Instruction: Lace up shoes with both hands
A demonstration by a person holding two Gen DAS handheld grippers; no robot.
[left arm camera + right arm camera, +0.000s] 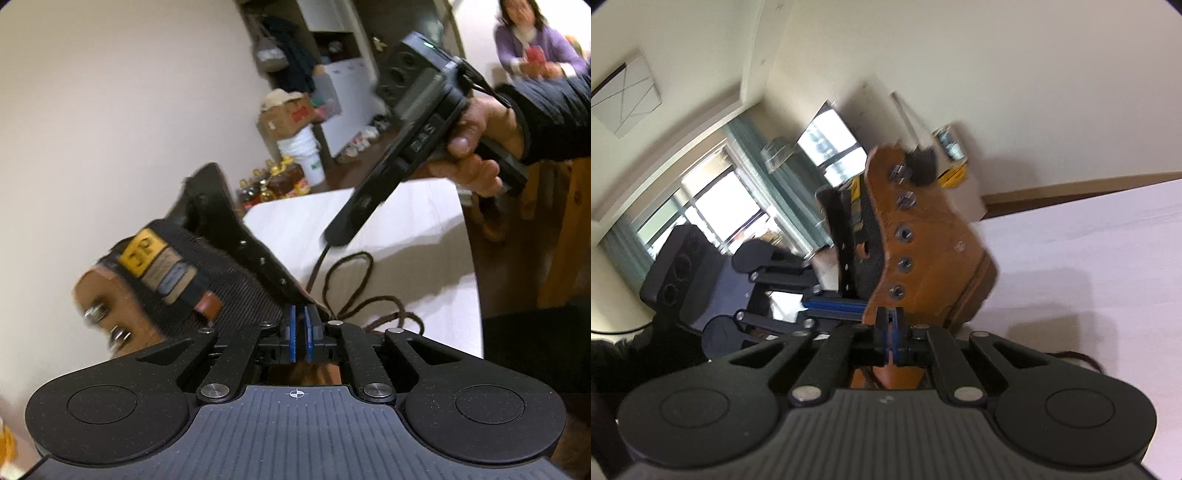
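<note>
— What sort of place is this?

— A lived-in home, by the look of it. Past the white worktop [369, 221] stands a cardboard box [286, 118] on a white plastic bucket [304, 153], with a row of cooking-oil bottles [273, 181] on the floor.

— Anything more domestic?

— A bag [269, 51] and dark clothes [295, 55] hang in a doorway, and pairs of shoes [364, 136] lie beside a white cabinet [349, 99]. A person in a purple sweater [532, 44] sits in the background.

— And the other side?

— A large window [713, 199] with pale green curtains [768, 166], cream walls, and a square ceiling panel [624, 96].
</note>
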